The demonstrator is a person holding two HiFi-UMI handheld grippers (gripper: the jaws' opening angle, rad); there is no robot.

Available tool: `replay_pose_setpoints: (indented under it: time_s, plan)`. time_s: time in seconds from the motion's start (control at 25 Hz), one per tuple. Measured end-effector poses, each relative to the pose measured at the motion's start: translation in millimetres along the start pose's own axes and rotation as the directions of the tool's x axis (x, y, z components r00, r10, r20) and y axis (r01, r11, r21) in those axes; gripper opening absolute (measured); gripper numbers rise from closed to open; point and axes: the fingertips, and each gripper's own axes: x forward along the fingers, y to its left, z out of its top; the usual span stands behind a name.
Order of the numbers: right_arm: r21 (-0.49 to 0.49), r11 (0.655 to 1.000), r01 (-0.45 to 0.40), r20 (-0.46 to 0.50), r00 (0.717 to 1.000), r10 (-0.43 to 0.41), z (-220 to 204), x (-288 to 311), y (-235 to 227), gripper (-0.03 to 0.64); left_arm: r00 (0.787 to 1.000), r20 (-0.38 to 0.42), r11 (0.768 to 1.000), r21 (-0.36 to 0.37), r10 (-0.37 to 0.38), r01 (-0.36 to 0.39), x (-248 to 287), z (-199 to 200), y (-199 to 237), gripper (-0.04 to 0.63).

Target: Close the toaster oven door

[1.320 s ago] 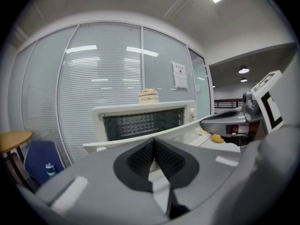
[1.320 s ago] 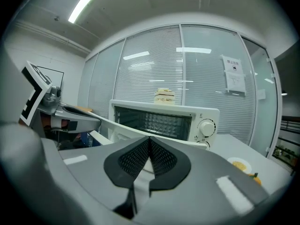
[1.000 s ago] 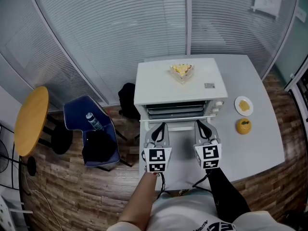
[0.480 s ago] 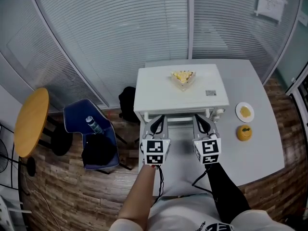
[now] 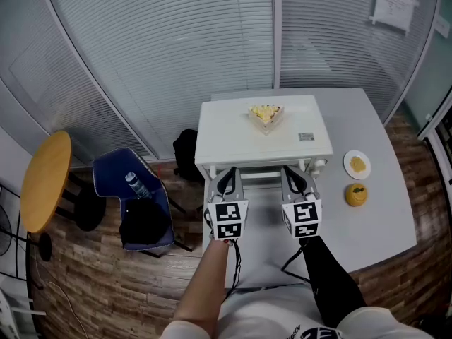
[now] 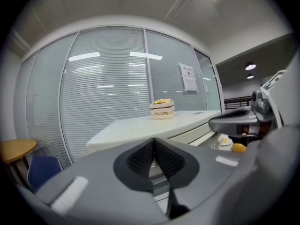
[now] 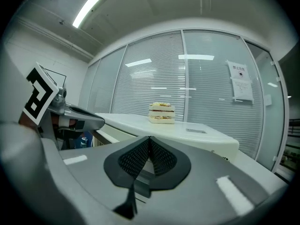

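Grey table (image 5: 385, 224): one toaster oven (image 5: 236, 133), left tongs (image 5: 227, 179), right tongs (image 5: 296, 177), both closed.

left gripper (image 5: 229, 179), right gripper (image 5: 295, 177), both closed

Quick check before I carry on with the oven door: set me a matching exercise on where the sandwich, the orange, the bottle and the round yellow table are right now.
Things:
1. sandwich
2. orange
3. bottle
4. round yellow table

Places:
A. in the blue chair
B. on the grey table, right of the toaster oven
C. on top of the toaster oven
D. far left, beyond the blue chair

Pairs: 1-C, 2-B, 3-A, 4-D
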Motion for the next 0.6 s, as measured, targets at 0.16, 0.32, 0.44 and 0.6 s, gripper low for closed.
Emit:
replay_pose_setpoints:
  time_s: [0.16, 0.32, 0.44, 0.6]
  plan:
    - [-0.006, 1.000, 0.009, 0.006, 1.000, -0.009, 3.0, -11.5, 3.0, 0.003, 0.999, 0.032, 1.000, -0.021, 0.021, -0.020, -17.0, 9.5, 8.5, 0.058]
    - [-0.011, 1.000, 0.023, 0.011, 1.000, -0.023, 10.3, -26.8, 11.1, 0.003, 0.998, 0.063, 1.000, -0.024, 0.019, -0.017, -38.8, 20.1, 12.0, 0.058]
    - [-0.018, 0.999, 0.037, 0.023, 0.999, -0.037, 19.5, -42.2, 19.6, 0.003, 0.996, 0.085, 1.000, -0.008, 0.002, -0.001, -58.4, 27.3, 10.1, 0.058]
    - [-0.030, 0.998, 0.057, 0.043, 0.998, -0.056, 32.0, -65.8, 33.5, 0.003, 0.992, 0.117, 0.999, 0.015, -0.049, 0.048, -88.4, 37.0, 2.4, 0.058]
